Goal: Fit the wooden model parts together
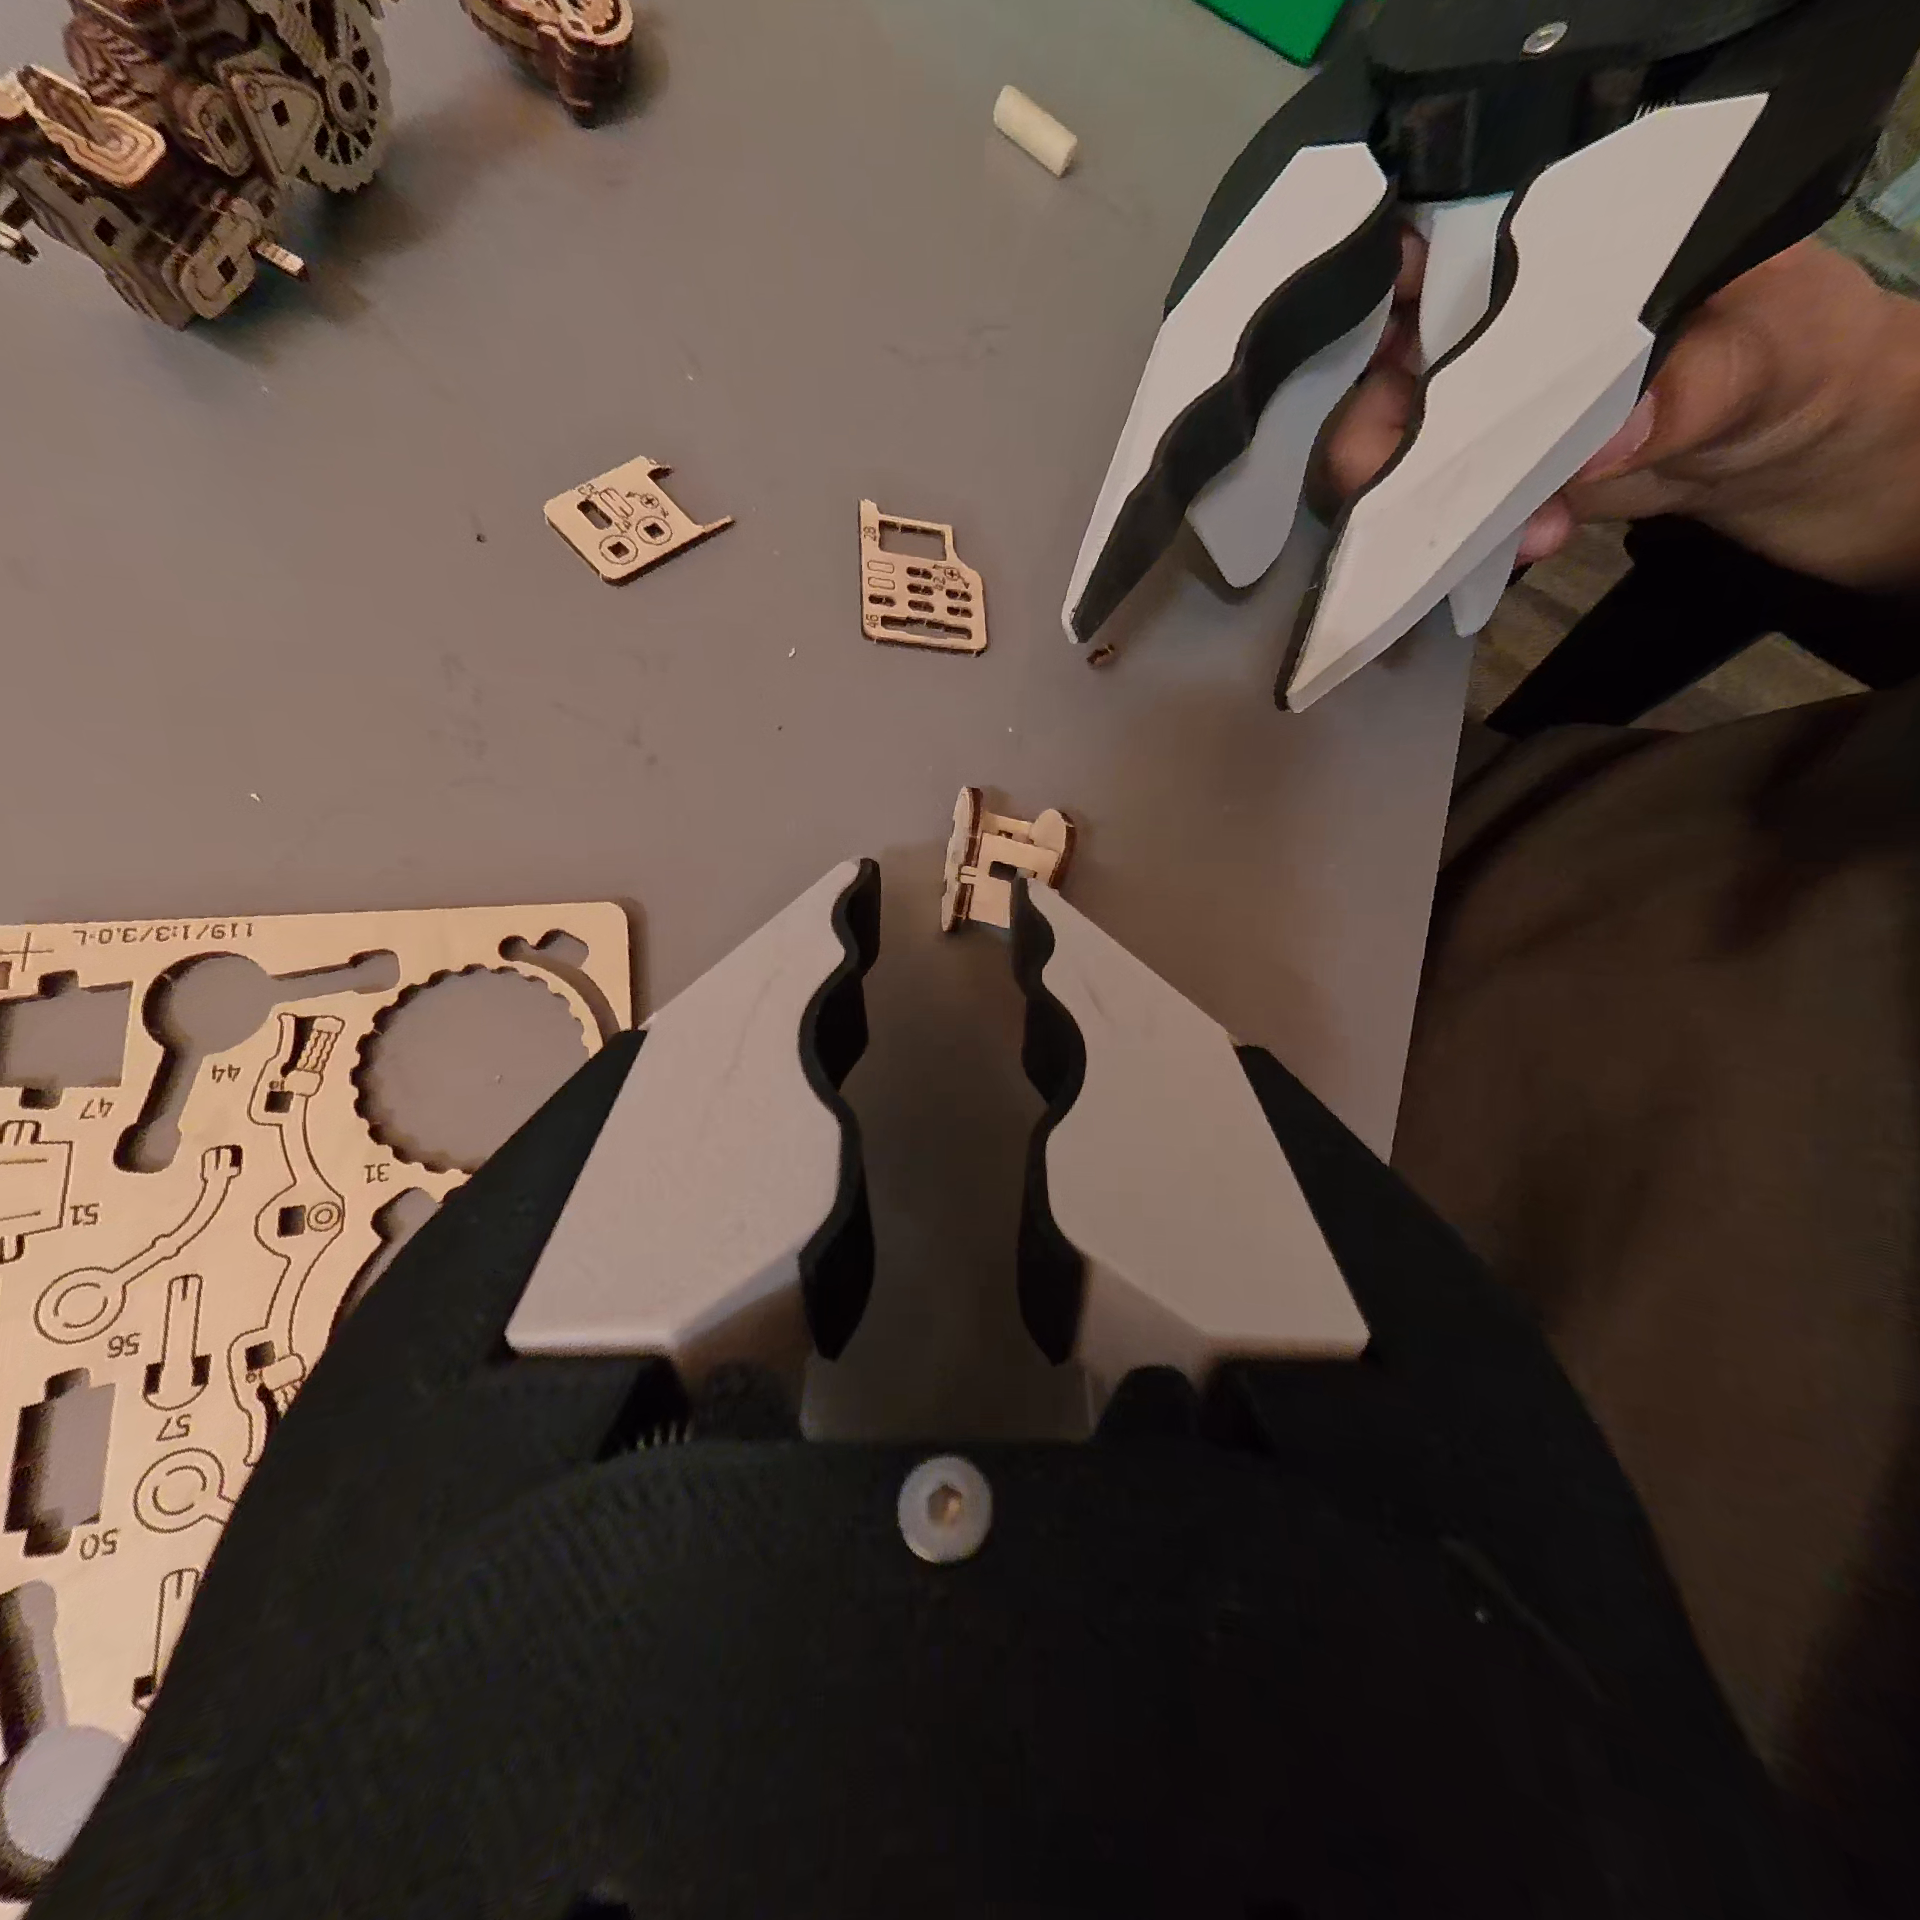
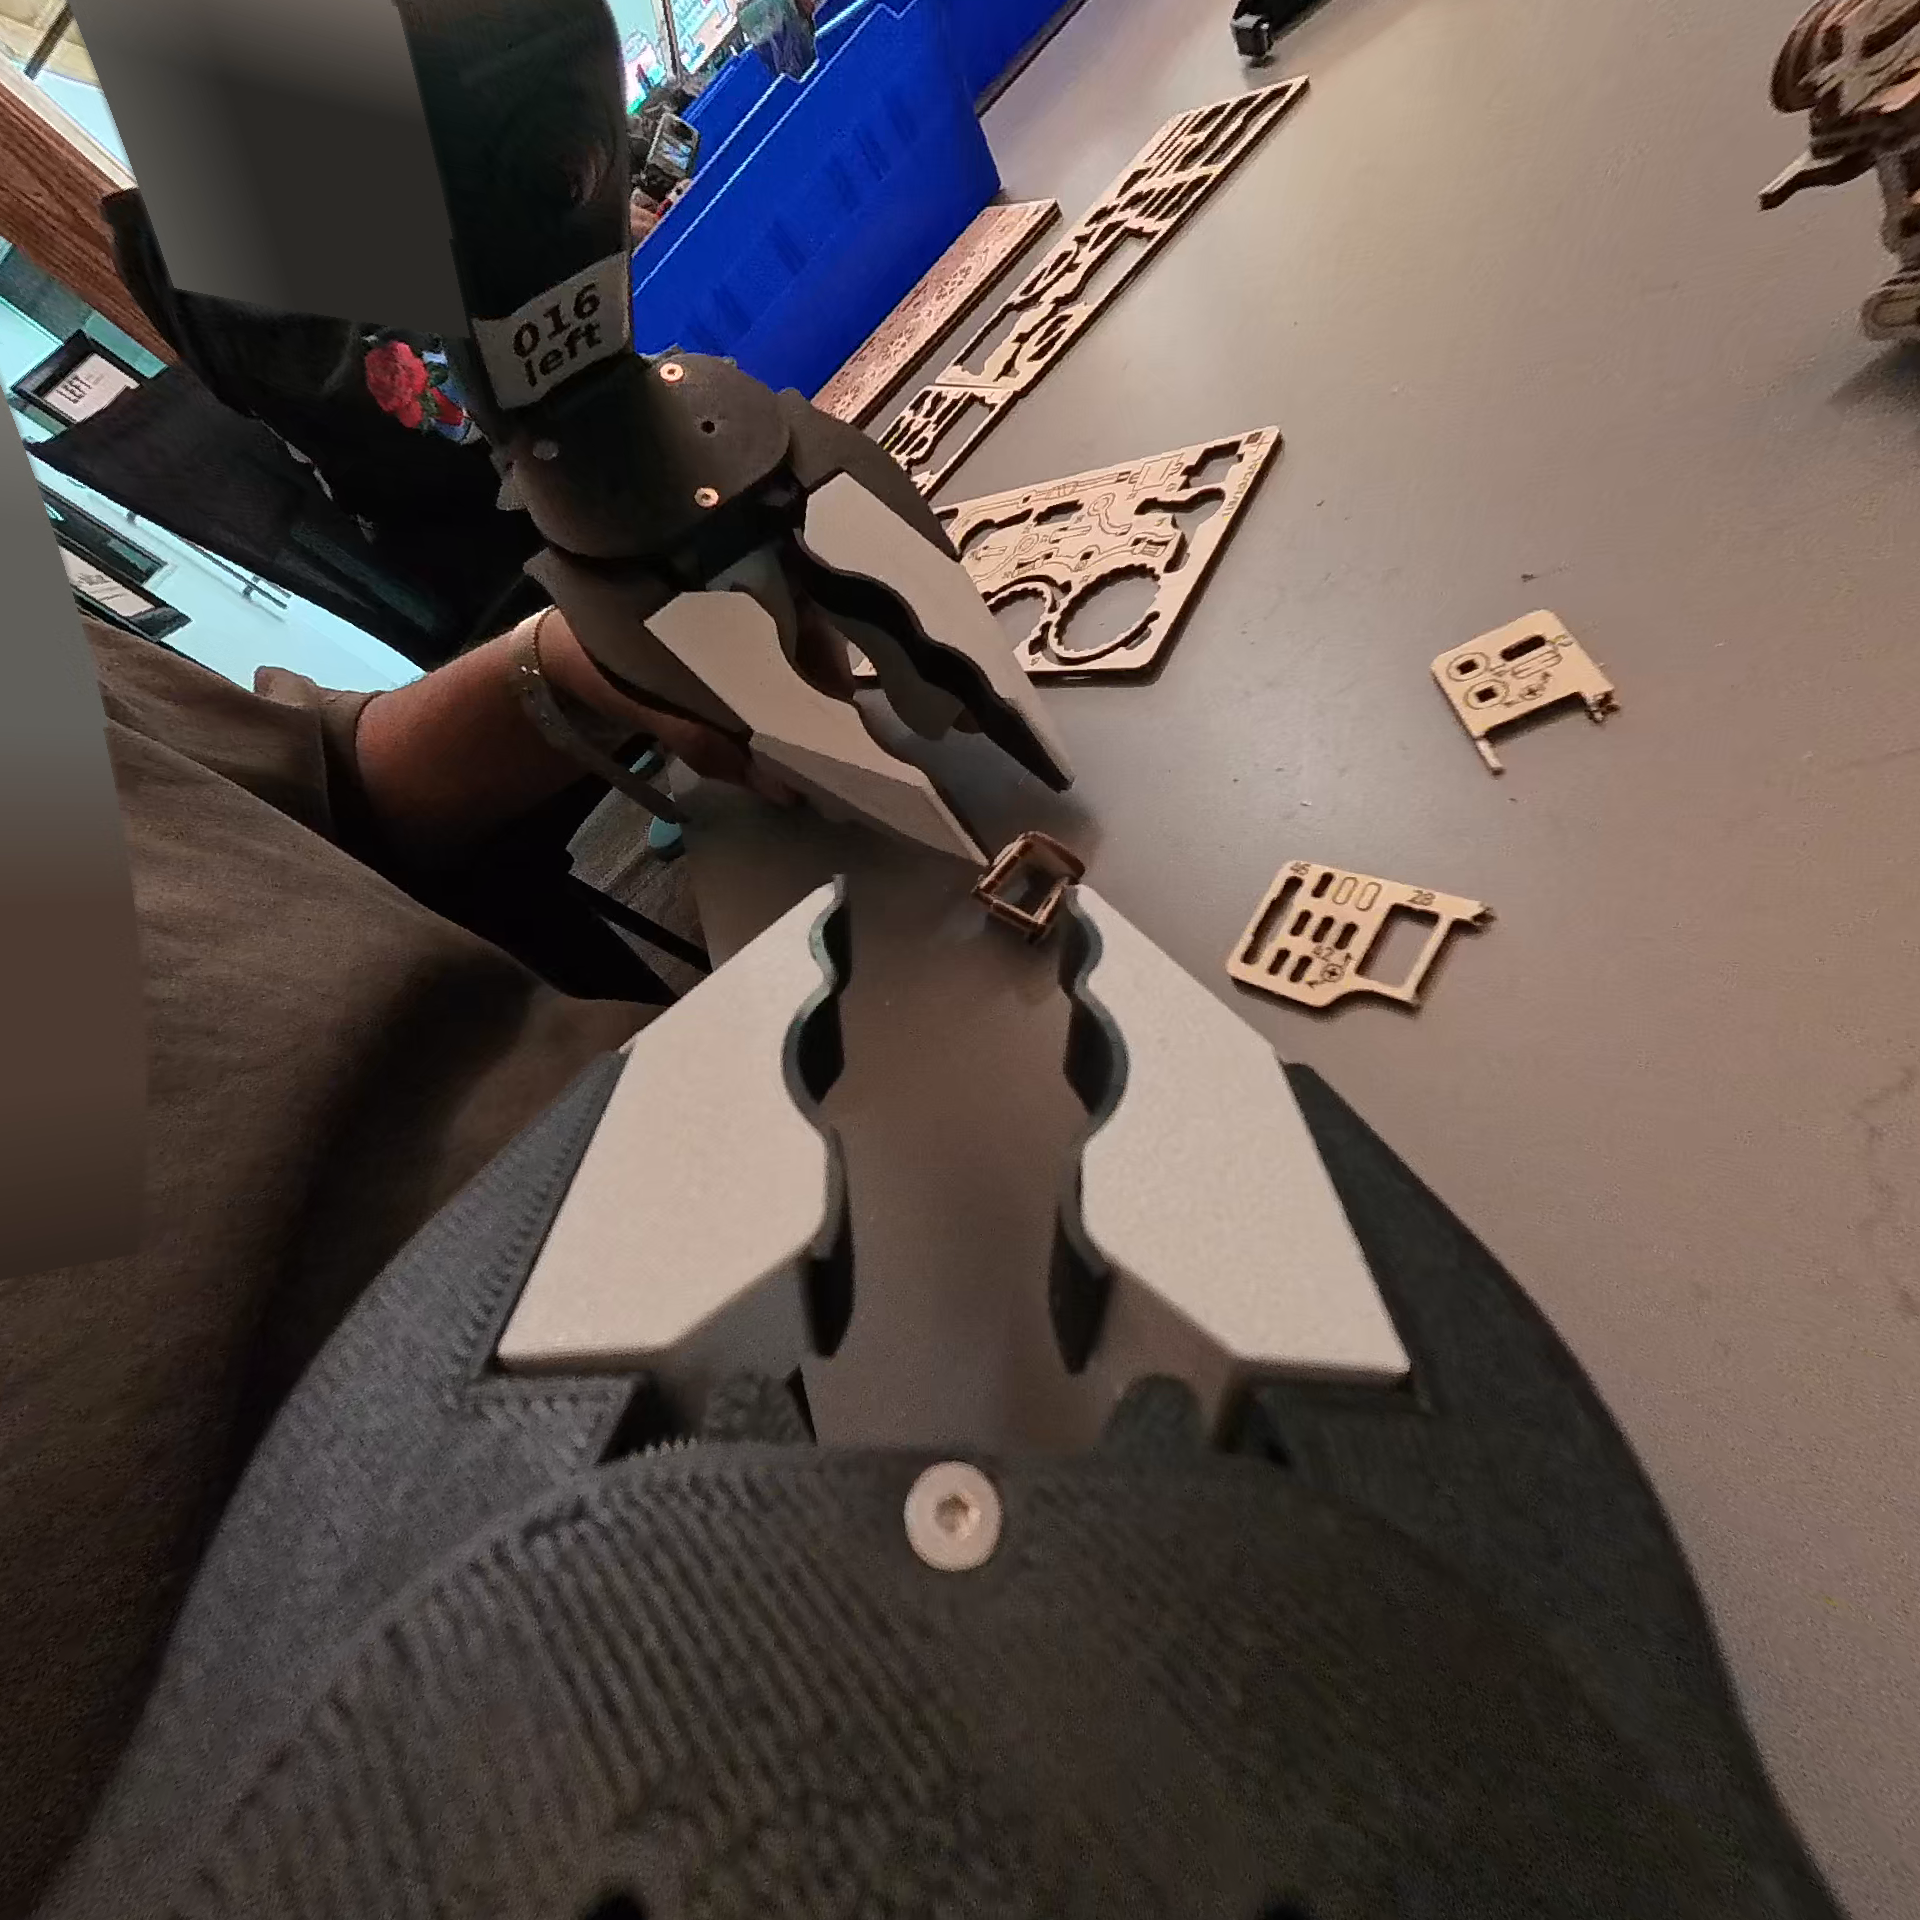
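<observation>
A small assembled wooden part (image 1: 1003,857) lies on the grey table (image 1: 623,727) near its right edge. My left gripper (image 1: 943,888) is open, and its right fingertip (image 1: 1023,904) is at the part's near side. My right gripper (image 1: 1184,665) is open and empty, hovering beyond the part and apart from it. In the right wrist view the part (image 2: 1029,894) sits just past my right gripper (image 2: 956,904), with the left gripper (image 2: 1023,816) coming in from the far side. Two flat wooden pieces (image 1: 634,520) (image 1: 922,582) lie further out on the table.
A wooden parts sheet (image 1: 260,1143) lies at the lower left, partly under my left gripper. A built wooden model (image 1: 187,156) stands at the far left. A white cylinder (image 1: 1034,130) and a tiny brown bit (image 1: 1101,655) lie loose. A blue bin (image 2: 831,208) stands beyond the sheets. My hands' fingertips stand some 5 cm from each other.
</observation>
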### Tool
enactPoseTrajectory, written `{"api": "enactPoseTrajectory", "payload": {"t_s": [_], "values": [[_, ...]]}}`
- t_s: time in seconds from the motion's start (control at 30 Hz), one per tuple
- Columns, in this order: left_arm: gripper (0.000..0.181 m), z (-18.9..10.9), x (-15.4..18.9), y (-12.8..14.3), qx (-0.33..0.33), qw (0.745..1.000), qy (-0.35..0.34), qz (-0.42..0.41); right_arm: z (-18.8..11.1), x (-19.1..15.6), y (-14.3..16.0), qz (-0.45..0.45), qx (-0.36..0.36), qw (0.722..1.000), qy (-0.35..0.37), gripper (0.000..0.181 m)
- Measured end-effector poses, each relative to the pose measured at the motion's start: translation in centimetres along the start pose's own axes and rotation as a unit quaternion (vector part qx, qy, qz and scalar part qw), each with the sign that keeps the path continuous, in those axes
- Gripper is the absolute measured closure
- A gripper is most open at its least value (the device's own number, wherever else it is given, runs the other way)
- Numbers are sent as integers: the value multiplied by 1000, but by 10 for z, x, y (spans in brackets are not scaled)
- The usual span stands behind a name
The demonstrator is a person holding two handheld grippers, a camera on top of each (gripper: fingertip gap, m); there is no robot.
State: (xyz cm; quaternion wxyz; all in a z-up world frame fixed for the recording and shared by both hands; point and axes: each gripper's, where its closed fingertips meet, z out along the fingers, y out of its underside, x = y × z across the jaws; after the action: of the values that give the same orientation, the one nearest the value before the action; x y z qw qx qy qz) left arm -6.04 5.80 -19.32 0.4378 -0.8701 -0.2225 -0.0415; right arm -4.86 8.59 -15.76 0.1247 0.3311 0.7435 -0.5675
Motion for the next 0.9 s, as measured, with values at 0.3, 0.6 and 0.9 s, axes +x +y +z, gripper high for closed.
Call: {"api": "enactPoseTrajectory", "payload": {"t_s": [0.3,0.6,0.9], "values": [[147,-5,10,-3,16,999,30,25,1,11,0,-175,-54,981,66,128],[143,7,10,1,-16,991,-53,121,18,9,16,-219,-111,968,43,135],[152,8,11,1,-18,992,-46,115,18,7,20,-209,-115,970,50,137]]}}
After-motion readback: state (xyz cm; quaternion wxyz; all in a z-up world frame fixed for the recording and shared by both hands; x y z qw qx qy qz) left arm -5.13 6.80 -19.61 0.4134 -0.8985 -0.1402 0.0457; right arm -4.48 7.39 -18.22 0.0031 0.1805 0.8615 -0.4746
